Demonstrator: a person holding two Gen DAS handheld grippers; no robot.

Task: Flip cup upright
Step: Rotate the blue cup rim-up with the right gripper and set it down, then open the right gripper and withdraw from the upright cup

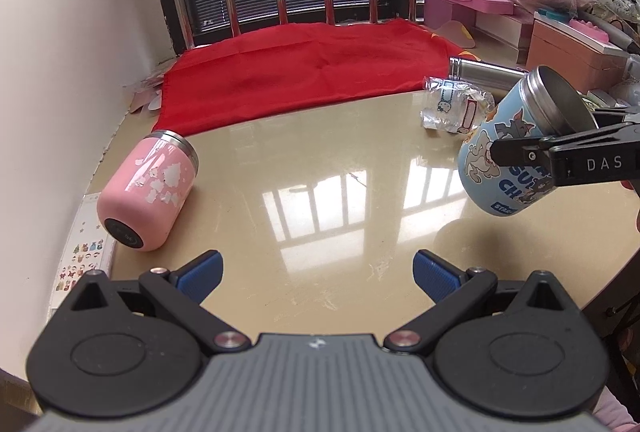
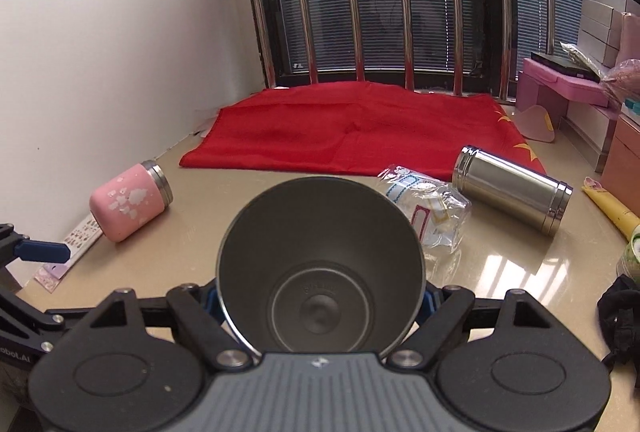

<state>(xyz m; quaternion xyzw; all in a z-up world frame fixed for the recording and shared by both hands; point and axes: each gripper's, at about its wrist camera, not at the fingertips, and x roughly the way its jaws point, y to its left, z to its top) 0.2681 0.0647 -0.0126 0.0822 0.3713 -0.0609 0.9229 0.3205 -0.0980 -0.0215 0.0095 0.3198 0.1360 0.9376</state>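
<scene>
The right gripper (image 2: 320,302), jaws clamped on the tilted blue cup (image 1: 516,147) held above the bench (image 1: 320,167) at 3 o'clock, should level the base before lowering, while the left gripper (image 1: 318,272) waits open.

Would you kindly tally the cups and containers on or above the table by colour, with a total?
Pink: 1, the pink cup lying on its side.
Blue: 1, the blue cartoon cup, tilted, held in the right hand-held gripper.
Silver: 1, the steel flask lying on its side.
Clear: 1, the clear plastic cup lying on its side.
Total: 4
</scene>
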